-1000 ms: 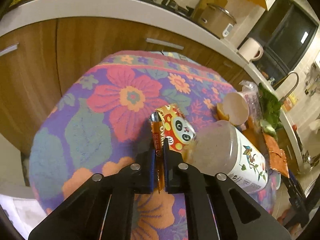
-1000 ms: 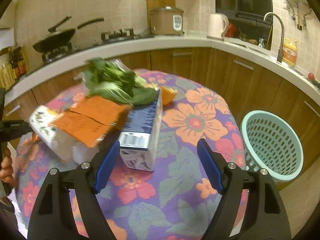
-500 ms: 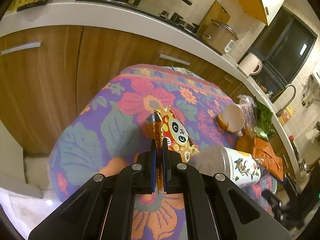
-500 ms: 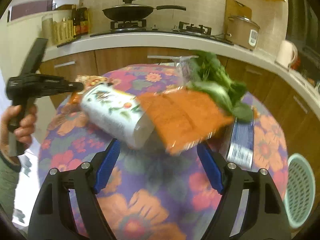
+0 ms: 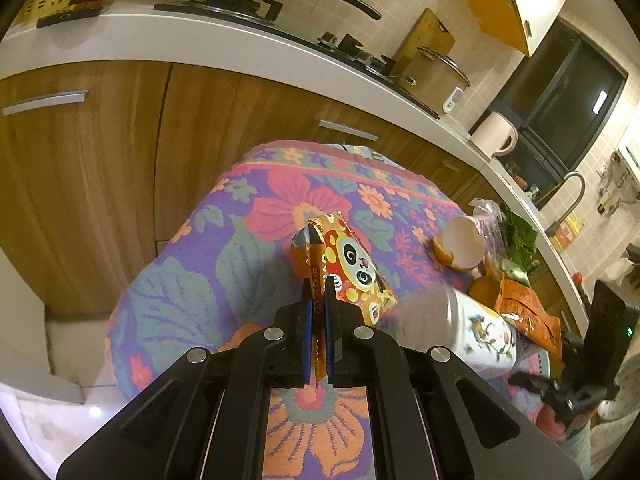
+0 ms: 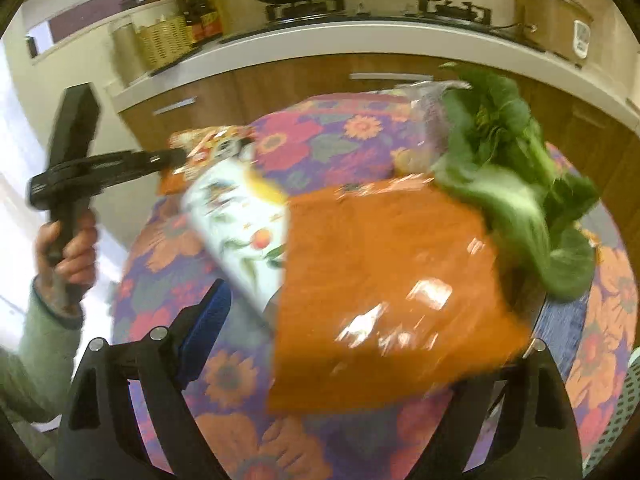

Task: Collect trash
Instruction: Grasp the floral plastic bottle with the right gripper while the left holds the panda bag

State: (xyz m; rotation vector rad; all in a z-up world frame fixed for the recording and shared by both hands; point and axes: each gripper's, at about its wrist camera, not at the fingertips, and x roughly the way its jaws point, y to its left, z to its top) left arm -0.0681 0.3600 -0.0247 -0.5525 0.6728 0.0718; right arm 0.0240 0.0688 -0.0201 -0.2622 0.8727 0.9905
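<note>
The left tool (image 5: 317, 294) has its blue-padded fingers pinched narrowly on the edge of a crumpled orange and red snack wrapper printed with a panda face (image 5: 346, 270). The wrapper stands up from the fingers above the bench with the purple floral cloth (image 5: 192, 280). In the right wrist view the same tool (image 6: 172, 156) reaches in from the left, gripped by a hand in a pale green sleeve (image 6: 70, 252), with the wrapper (image 6: 208, 146) at its tip.

Just right of the wrapper lies a white plastic bottle with a fruit and flower label (image 5: 464, 328), on its side. Beyond it sit a broken white eggshell (image 5: 462, 242) beside an orange peel (image 5: 444, 254), a clear plastic bag (image 5: 490, 224), a bunch of leafy green vegetable (image 5: 518, 240) and a flat orange foil packet (image 5: 524, 312).

The right tool (image 6: 360, 340) is spread wide, its left blue pad (image 6: 208, 320) clear to see; the right finger is mostly hidden behind the blurred orange packet (image 6: 384, 288), which fills the gap between them. Whether the fingers touch it cannot be told. The bottle (image 6: 240, 228) lies left of the packet, the greens (image 6: 516, 184) above right, and a dark blue carton (image 6: 560, 320) peeks out beneath them. A pale teal perforated basket (image 6: 624, 400) shows at the right edge.
</note>
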